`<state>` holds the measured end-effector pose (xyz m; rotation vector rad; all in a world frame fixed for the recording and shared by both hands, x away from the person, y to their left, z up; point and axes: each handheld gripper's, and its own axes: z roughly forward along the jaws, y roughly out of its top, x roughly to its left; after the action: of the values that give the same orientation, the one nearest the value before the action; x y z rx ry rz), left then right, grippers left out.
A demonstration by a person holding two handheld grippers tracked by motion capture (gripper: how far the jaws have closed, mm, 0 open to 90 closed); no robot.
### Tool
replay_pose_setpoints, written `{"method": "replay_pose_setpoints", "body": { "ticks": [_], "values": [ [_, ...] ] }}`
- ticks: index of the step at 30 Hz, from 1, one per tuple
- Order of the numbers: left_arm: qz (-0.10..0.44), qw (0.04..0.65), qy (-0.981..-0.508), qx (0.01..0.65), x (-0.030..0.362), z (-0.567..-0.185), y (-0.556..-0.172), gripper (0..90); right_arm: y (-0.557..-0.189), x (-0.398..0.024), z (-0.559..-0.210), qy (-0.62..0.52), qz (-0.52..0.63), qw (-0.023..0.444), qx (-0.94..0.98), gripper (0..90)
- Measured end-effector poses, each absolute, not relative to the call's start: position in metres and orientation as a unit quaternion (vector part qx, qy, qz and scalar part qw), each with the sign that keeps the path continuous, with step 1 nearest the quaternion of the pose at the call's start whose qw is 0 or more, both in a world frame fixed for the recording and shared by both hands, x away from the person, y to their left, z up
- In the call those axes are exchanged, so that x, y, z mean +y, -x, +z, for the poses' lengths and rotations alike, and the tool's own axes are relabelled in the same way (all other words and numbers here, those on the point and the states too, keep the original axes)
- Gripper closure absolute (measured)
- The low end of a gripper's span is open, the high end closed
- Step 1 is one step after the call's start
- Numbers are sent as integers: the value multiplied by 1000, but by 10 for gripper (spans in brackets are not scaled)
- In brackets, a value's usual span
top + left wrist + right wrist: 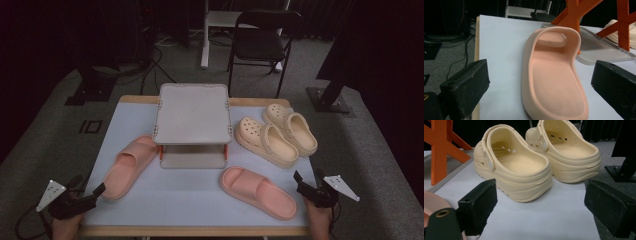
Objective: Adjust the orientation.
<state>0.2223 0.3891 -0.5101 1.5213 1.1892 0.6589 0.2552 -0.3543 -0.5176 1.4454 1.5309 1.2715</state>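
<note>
Left pink slide (130, 166) lying sole-down on the left half of the counter (125, 120), long axis running diagonally, heel toward the near-left corner, toe and strap toward the grey two-tier rack (193, 113) at centre back. Right pink slide (257, 192) resting on the near right, long axis slanted from near the rack's foot out to the near-right edge. Pair of cream clogs (276, 134) side by side at the far right, just beside the rack; in the right gripper view heels facing the camera, toes pointing away, heel straps swung forward over the tops.

Pale blue-white counter top with a wooden rim, standing on grey carpet. Dark room behind, a black folding chair (260, 40), a white post and loose cables on the floor. Orange cross-braces between the rack's tiers.

Left tool (98, 190) held at the near-left corner, jaws spread wide, nothing between them, tips just short of the left slide's heel. Right tool (299, 181) held at the near-right edge, jaws likewise spread, holding nothing, aimed at the nearer clog.
</note>
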Motion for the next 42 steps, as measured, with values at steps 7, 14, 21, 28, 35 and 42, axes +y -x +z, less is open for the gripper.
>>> {"method": "replay_pose_setpoints", "body": {
  "ticks": [7, 14, 21, 28, 35, 42],
  "values": [
    [263, 515, -652, 491, 387, -508, -239, 17, -255, -356, -517, -557, 493, 330, 581, 108],
    [263, 509, -662, 483, 383, -508, -257, 16, -255, -355, -517, -558, 495, 330, 579, 108],
    [258, 506, -674, 472, 377, -504, -273, 17, -254, -355, -517, -557, 496, 331, 578, 108],
    [254, 481, -705, 454, 368, -499, -297, 17, -255, -355, -518, -559, 494, 330, 578, 108],
    [249, 464, -727, 441, 365, -499, -315, 143, -255, -356, -518, -559, 494, 327, 580, 108],
    [251, 448, -738, 437, 362, -499, -324, 280, -255, -356, -518, -558, 495, 326, 581, 109]
  ]
}}
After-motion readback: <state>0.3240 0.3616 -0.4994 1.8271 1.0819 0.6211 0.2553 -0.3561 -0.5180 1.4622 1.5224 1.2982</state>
